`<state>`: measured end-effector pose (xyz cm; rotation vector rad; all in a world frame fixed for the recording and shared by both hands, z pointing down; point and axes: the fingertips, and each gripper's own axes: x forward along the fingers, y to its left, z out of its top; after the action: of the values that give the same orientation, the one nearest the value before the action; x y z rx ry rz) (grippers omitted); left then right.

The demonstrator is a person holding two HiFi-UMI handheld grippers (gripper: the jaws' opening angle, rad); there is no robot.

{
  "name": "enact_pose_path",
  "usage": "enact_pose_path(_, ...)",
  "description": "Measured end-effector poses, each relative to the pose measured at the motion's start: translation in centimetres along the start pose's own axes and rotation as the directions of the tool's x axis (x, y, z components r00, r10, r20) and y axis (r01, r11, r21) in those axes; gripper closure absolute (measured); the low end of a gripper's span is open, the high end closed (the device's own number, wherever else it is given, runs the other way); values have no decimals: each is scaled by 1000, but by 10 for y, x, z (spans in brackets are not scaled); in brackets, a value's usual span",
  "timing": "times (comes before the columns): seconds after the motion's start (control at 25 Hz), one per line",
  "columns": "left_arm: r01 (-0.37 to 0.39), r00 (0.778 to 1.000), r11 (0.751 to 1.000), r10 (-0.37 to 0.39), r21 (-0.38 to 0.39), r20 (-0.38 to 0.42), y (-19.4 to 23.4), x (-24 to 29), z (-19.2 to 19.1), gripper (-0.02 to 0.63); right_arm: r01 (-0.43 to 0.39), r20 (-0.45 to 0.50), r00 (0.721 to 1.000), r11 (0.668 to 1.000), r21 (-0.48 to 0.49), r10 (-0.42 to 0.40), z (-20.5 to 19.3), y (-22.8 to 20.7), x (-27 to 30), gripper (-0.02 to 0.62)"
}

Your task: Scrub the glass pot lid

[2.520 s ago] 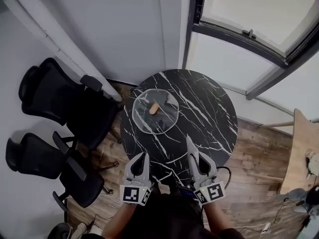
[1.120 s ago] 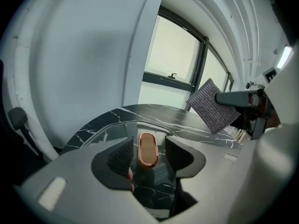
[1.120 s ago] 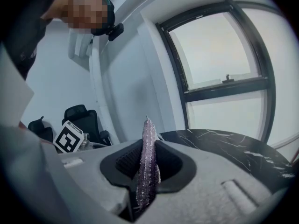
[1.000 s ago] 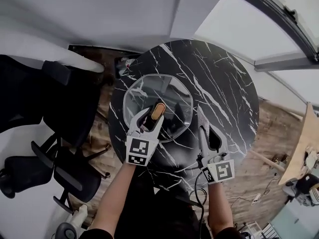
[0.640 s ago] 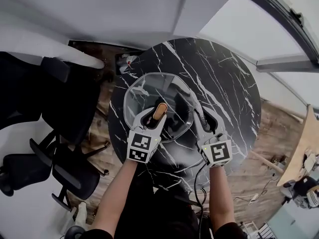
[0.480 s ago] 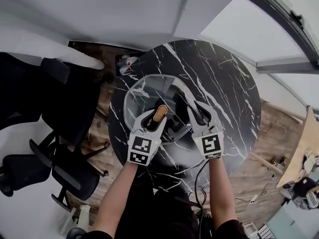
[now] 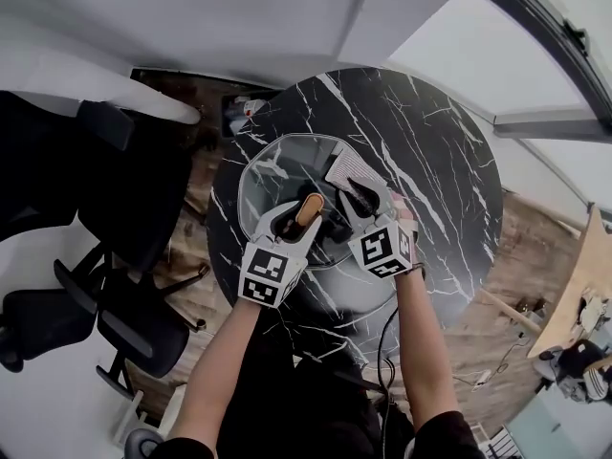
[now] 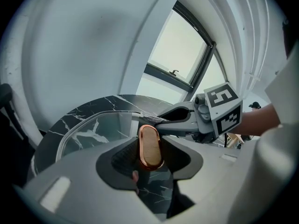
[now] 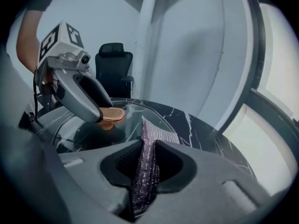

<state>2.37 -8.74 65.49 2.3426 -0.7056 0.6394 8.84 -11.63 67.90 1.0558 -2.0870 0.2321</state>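
Note:
The glass pot lid (image 7: pixel 273 185) lies on the round black marble table (image 7: pixel 430 161). My left gripper (image 7: pixel 301 220) has just been closing its jaws, and its pads now press on the lid's copper knob (image 8: pixel 150 146), which stands upright between them. My right gripper (image 7: pixel 359 199) is shut on a silvery scrub pad (image 9: pixel 149 162). The pad (image 7: pixel 346 168) sticks out ahead of the jaws over the lid's right part, just right of the knob. In the right gripper view the left gripper's finger (image 9: pixel 88 97) sits on the knob (image 9: pixel 112 115).
Black office chairs (image 7: pixel 48 189) stand left of the table on the wooden floor. A window frame (image 7: pixel 545 27) runs at the upper right. A wooden tabletop edge (image 7: pixel 583 295) shows at the far right.
My right gripper has swung left from the table beside the lid to above the lid, rolling as it came. The left gripper has stayed at the knob, its jaws drawn in on it.

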Motion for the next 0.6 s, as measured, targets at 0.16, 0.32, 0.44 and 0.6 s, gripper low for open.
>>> enact_pose_path(0.16,8,1000,1000,-8,2,5,0,0,1,442,-19,-31,999,1000,-3,19,-3,7,-1,522)
enact_pose_path(0.32,18,1000,1000,-18,4,7,1,0,1,441,-48,-32,998,999,10,48,-4,20,-7,522)
enact_pose_path(0.44,26,1000,1000,-26,-5,10,1,0,1,440,-50,-31,998,998,27,51,-6,32,-14,522)
enact_pose_path(0.6,31,999,1000,-31,-2,16,1,0,1,440,-29,-32,999,998,51,30,-9,44,-19,523)
